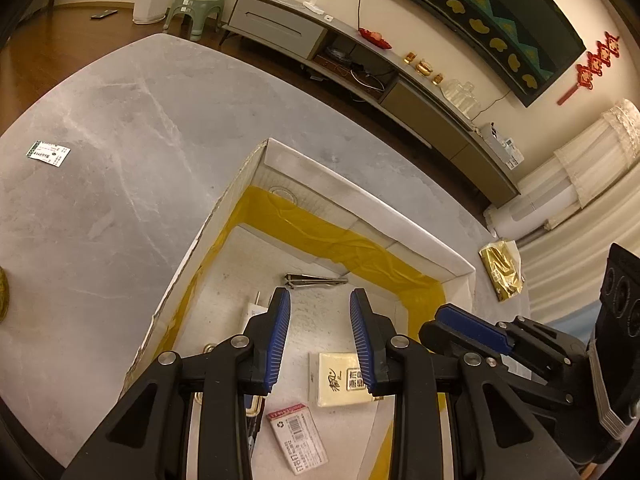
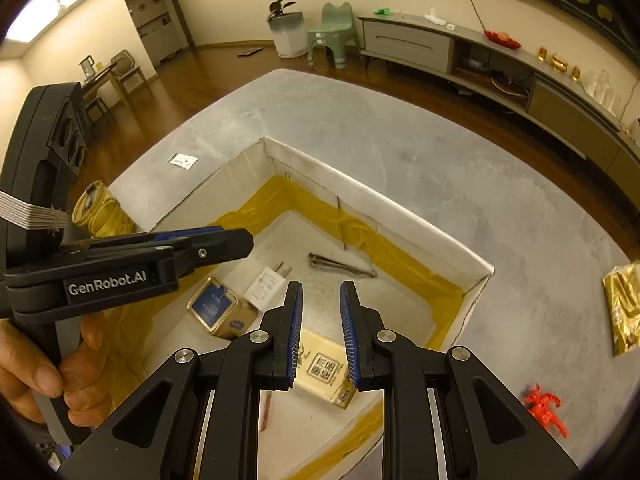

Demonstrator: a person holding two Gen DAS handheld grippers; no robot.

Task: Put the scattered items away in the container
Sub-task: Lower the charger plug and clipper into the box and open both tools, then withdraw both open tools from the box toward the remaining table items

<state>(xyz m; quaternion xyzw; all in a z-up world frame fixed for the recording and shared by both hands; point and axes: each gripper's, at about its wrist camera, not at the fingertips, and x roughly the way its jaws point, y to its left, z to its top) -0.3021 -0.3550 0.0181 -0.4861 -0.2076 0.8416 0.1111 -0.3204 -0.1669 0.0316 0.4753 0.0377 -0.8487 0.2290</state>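
Note:
A white cardboard box [image 1: 360, 196] [image 2: 380, 196], lined with yellow tape, stands on the grey table. Inside lie metal tweezers [image 1: 316, 280] [image 2: 340, 266], a cream packet [image 1: 340, 380] [image 2: 324, 368], a white charger [image 2: 268, 280], a blue-and-gold tin [image 2: 220, 312] and a labelled card [image 1: 298, 436]. My left gripper [image 1: 320, 292] hovers open over the box interior, holding nothing. My right gripper [image 2: 321, 286] is also open and empty above the box. Outside the box lie a red toy figure [image 2: 546, 408], a gold packet [image 1: 500, 272] [image 2: 622, 308], a gold jar [image 2: 100, 212] and a small green-white sachet [image 1: 49, 153] [image 2: 183, 160].
A person's hand [image 2: 40, 368] grips the left tool's handle. Beyond the table are wooden floor, a long grey TV cabinet [image 1: 400, 80], a green stool [image 2: 332, 36] and a potted plant [image 2: 286, 28]. The table edge runs close behind the box.

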